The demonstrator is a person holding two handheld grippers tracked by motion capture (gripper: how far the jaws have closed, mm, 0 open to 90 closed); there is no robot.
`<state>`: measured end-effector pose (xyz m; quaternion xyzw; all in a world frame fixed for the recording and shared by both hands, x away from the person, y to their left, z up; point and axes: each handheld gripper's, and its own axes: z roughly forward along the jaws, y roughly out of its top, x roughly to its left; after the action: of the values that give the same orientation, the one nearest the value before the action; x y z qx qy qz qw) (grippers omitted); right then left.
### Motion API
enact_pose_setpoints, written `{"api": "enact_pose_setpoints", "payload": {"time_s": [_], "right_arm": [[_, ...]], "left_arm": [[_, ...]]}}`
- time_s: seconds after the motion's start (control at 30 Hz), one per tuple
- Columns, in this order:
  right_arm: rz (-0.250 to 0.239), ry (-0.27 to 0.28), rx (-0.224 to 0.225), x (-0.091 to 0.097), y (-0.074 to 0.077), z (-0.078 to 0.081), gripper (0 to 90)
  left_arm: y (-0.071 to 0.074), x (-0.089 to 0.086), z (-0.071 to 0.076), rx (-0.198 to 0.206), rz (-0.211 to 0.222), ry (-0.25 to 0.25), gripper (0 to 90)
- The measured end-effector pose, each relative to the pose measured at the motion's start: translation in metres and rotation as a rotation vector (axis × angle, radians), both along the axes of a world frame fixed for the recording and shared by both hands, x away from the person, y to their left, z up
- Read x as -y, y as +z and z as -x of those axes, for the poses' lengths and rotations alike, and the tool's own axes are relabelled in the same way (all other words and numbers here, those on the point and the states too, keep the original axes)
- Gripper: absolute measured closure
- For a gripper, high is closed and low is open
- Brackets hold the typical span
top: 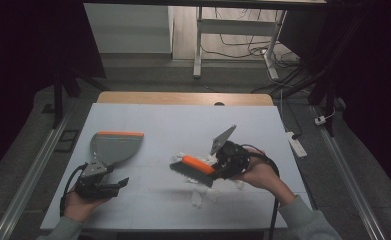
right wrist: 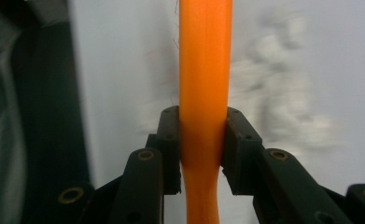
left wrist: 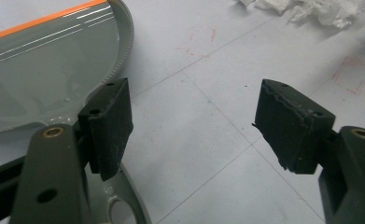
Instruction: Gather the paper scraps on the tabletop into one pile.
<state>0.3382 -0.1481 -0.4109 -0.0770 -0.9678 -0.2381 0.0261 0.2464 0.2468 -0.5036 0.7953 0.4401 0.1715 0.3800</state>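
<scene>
Right gripper (right wrist: 202, 140) clamps orange brush handle (right wrist: 204, 70); paper scraps (right wrist: 283, 107) blurred, perhaps tissue. Left gripper (left wrist: 194, 126) wide, empty.

Left hand-held gripper (top: 114, 184) gapes wide; right hand-held gripper (top: 218, 167) is clamped.

Lab: dark curtains (top: 28, 60), floor cables (top: 283, 65).
</scene>
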Motion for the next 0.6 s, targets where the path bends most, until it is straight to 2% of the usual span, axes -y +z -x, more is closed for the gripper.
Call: {"api": "enact_pose_setpoints", "payload": {"time_s": [0.13, 0.23, 0.3, 0.37, 0.43, 0.5, 0.57, 0.6], "right_arm": [[0.082, 0.085, -0.043, -0.007, -0.017, 0.028, 71.0], [0.147, 0.117, -0.038, -0.011, -0.029, 0.034, 71.1], [0.189, 0.111, -0.016, -0.011, -0.034, 0.033, 71.1], [0.178, 0.11, -0.014, -0.012, -0.033, 0.029, 71.1], [0.19, 0.109, 0.012, -0.014, -0.033, 0.023, 71.1], [0.22, 0.083, 0.011, -0.017, -0.033, 0.018, 71.1], [0.212, 0.076, 0.025, -0.019, -0.035, 0.009, 71.1], [0.224, 0.048, 0.016, -0.02, -0.035, 0.006, 71.0]], "left_arm": [[0.0, 0.001, 0.0, -0.003, -0.002, -0.001, 28.2], [0.0, 0.002, 0.0, -0.001, -0.004, -0.003, 28.1], [0.0, 0.002, 0.0, -0.001, -0.004, -0.002, 28.1], [0.0, 0.001, 0.0, -0.002, -0.005, 0.0, 28.2], [0.0, 0.001, -0.001, -0.002, -0.004, 0.001, 28.1], [0.0, 0.001, -0.001, -0.003, -0.006, 0.001, 28.1], [-0.001, 0.001, 0.0, -0.003, -0.004, 0.002, 28.1], [-0.001, 0.001, 0.0, -0.003, -0.004, 0.003, 28.1]]}}
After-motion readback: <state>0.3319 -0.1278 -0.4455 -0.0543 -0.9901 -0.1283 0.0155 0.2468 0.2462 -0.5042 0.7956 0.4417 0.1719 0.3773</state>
